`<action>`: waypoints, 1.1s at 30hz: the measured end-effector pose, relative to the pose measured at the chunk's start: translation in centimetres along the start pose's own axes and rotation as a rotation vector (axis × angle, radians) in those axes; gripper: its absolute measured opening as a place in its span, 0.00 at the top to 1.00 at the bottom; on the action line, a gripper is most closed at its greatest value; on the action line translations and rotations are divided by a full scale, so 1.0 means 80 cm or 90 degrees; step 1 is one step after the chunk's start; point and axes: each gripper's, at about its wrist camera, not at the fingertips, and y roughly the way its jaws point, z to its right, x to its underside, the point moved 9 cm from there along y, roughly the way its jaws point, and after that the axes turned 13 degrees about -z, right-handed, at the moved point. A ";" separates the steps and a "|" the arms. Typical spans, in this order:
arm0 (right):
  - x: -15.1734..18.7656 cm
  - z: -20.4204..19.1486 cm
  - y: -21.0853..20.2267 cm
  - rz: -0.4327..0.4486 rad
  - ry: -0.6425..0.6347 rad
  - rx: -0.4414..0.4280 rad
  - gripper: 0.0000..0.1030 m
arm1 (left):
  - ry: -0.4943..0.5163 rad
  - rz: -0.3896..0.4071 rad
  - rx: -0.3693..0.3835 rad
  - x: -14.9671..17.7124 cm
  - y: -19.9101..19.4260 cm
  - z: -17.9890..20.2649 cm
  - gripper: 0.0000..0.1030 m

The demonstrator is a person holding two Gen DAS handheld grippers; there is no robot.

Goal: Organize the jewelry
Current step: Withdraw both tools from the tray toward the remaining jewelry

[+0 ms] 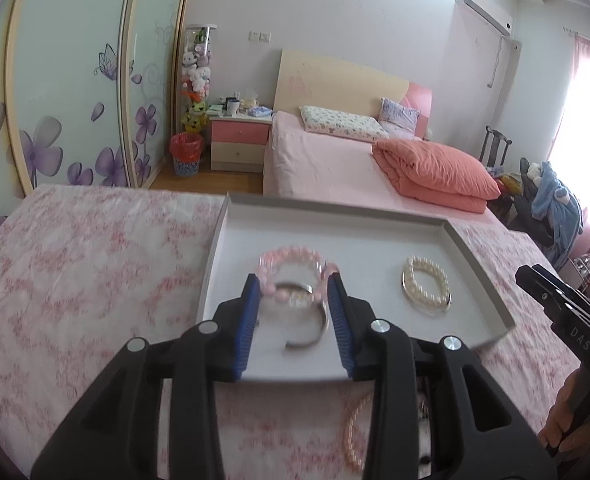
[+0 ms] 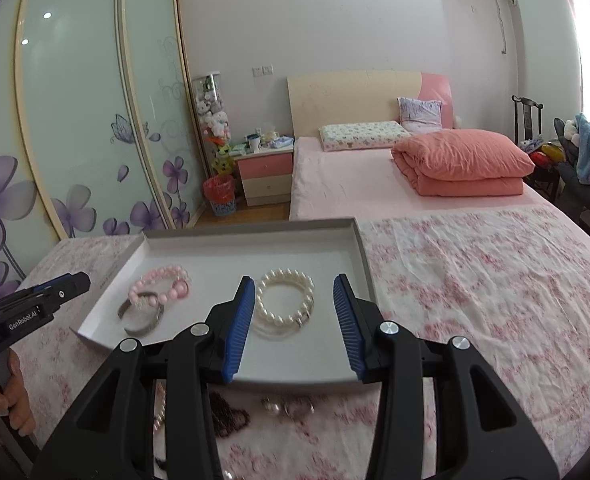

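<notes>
While both tongs, left (image 1: 295,312) and right (image 2: 293,320), hang spread and empty above the tray (image 2: 251,229) on the table, the pink bracelet (image 2: 163,282) and pearl bracelet (image 2: 285,300) lie inside it.

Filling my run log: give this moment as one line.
left gripper: open | right gripper: open | grey tray: pink bead bracelet, silver bangle, white pearl bracelet

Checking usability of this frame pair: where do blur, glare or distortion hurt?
Left wrist view: the pink bead bracelet and silver bangle are smeared by motion blur, and the window is blown out. Right wrist view: the pearl bracelet is sharper. Both views: fisheye bends the wardrobe doors.
</notes>
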 end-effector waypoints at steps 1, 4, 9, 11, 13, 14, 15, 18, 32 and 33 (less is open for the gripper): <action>0.005 0.003 0.000 -0.006 0.001 0.001 0.59 | 0.003 -0.005 0.003 0.009 -0.001 0.000 0.65; 0.028 0.014 0.003 -0.044 0.001 0.006 0.59 | 0.015 -0.019 0.010 0.029 -0.004 0.001 0.65; 0.069 0.017 0.020 -0.126 -0.021 0.016 0.59 | 0.038 -0.041 0.016 0.063 -0.001 0.002 0.60; 0.084 0.015 0.027 -0.153 -0.033 0.017 0.59 | 0.044 -0.052 0.019 0.073 0.003 0.002 0.59; 0.097 0.012 0.036 -0.179 -0.044 0.019 0.59 | 0.046 -0.061 0.019 0.082 0.008 0.001 0.59; 0.101 0.011 0.039 -0.187 -0.047 0.020 0.59 | 0.047 -0.064 0.020 0.084 0.010 0.001 0.58; 0.104 0.009 0.043 -0.196 -0.050 0.021 0.59 | 0.047 -0.068 0.021 0.086 0.012 0.000 0.57; 0.105 0.005 0.050 -0.209 -0.052 0.018 0.59 | 0.042 -0.080 0.029 0.093 0.019 -0.002 0.55; 0.095 -0.009 0.067 -0.216 -0.071 0.035 0.73 | 0.030 -0.099 0.039 0.093 0.029 -0.007 0.53; 0.095 -0.008 0.066 -0.216 -0.070 0.033 0.78 | 0.031 -0.101 0.039 0.094 0.029 -0.006 0.53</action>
